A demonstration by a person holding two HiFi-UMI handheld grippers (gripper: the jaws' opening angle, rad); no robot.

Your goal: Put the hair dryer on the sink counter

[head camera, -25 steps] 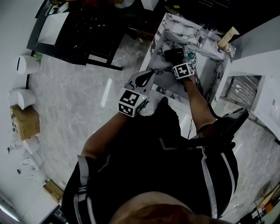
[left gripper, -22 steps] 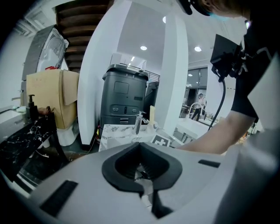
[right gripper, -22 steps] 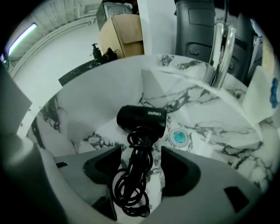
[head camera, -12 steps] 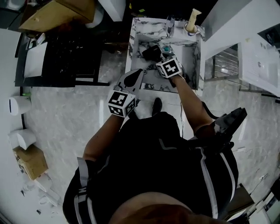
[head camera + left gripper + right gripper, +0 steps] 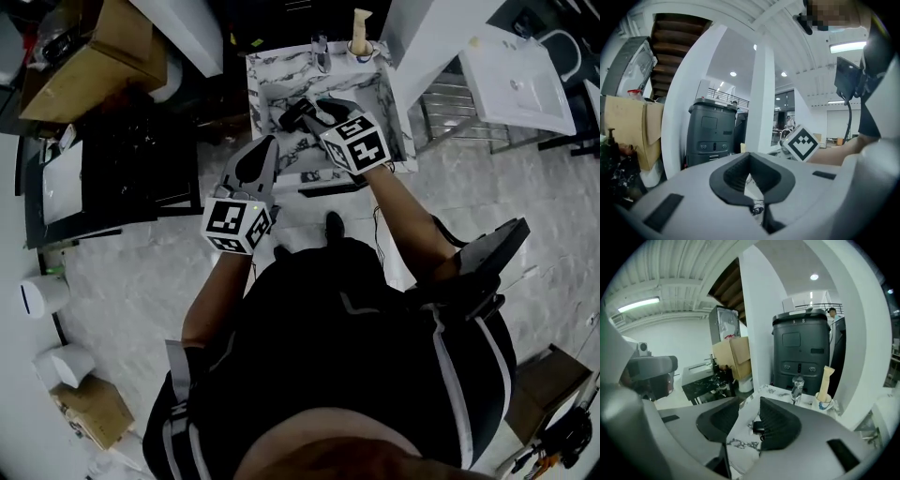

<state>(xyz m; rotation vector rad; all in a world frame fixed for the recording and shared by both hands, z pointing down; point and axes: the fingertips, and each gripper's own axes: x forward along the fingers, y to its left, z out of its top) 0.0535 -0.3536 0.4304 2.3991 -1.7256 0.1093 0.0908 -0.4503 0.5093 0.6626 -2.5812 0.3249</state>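
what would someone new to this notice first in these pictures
The marble-veined sink counter at the top of the head view stands out against the dark surroundings, a black hair dryer in its basin. The right hand-held gripper reaches over it, jaws closing with a dark part of the hair dryer between them; the left hand-held gripper hangs shut near the counter's front.

Floor: glossy grey marble tile point(image 5: 141, 281). Black table point(image 5: 122, 178) at left, cardboard boxes point(image 5: 84, 56) beyond it. White wash basin point(image 5: 520, 70) at right. White pillar point(image 5: 759, 324) with dark grey bin point(image 5: 801, 352) beside it. White ceiling; tube light point(image 5: 640, 304) and recessed spots point(image 5: 814, 276) lit. Brown stair underside point(image 5: 677, 42) overhead.
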